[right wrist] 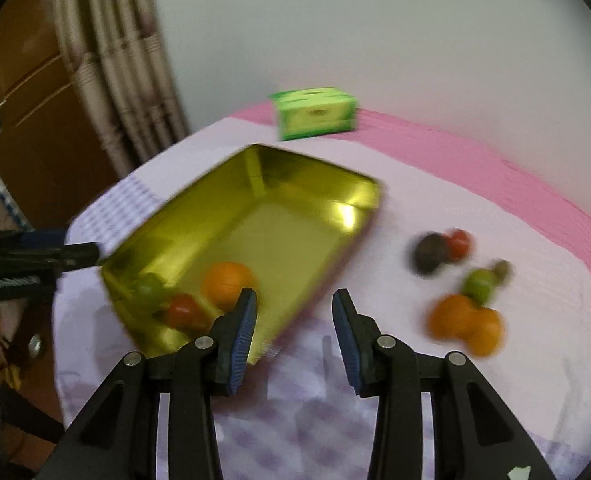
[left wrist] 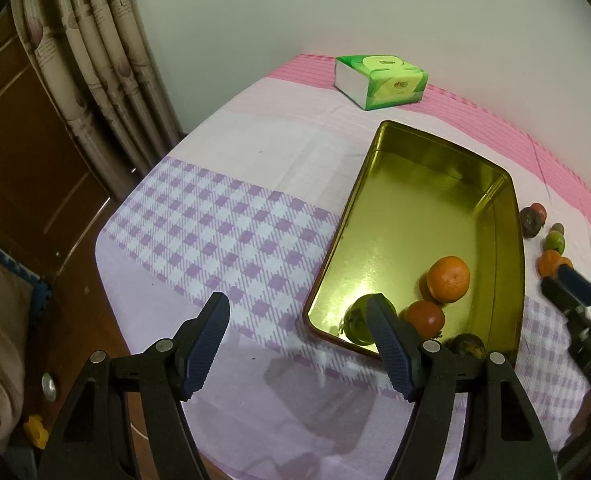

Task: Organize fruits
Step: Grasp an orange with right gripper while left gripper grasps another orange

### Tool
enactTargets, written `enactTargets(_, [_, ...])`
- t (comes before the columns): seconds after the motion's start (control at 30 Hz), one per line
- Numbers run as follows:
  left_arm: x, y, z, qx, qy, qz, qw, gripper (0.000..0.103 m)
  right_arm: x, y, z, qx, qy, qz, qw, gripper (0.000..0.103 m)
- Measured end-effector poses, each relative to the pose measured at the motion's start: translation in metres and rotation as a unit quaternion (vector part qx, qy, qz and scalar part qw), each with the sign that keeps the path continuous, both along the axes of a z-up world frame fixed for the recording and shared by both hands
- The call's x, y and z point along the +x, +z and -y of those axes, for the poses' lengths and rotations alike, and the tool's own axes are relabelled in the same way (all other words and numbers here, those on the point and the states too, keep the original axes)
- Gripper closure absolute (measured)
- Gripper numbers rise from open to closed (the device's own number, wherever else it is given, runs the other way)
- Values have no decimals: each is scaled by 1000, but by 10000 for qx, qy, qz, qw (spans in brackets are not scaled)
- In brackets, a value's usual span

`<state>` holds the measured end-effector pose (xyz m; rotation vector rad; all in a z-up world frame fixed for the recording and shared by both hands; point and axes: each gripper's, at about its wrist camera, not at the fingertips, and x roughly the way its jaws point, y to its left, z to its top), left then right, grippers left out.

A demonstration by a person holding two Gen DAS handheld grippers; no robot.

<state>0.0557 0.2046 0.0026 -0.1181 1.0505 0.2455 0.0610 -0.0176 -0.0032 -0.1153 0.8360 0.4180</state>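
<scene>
In my left wrist view my left gripper (left wrist: 297, 346) hung released over the cloth beside the gold tray (left wrist: 379, 160) holding an orange (left wrist: 448, 279), while my right view showed my right gripper (right wrist: 294, 334) empty, jaws apart, loose fruits (right wrist: 464, 322) lying right of the tray.

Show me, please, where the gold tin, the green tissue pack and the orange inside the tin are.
gold tin (left wrist: 399, 216), left wrist view, bare floor of the tin.
green tissue pack (left wrist: 391, 76), left wrist view, its top face.
orange (left wrist: 448, 279), left wrist view, centre of its peel.
</scene>
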Motion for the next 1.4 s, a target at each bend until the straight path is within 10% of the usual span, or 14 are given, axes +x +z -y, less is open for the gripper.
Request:
enactTargets(0.33, [-1,3,14,96,-351,93,9993,31,20,-30,105,-192,-1060,-273,9938,66])
enactTargets(0.8, [8,10,100,342,-1679,211,9850,31,48,-54,110,-164,-949,-250,9950,69])
enactTargets(1.4, [77,-34,244,-367,-2562,-52,9659,31,21,-54,202,-555,-2012,36,9780,72])
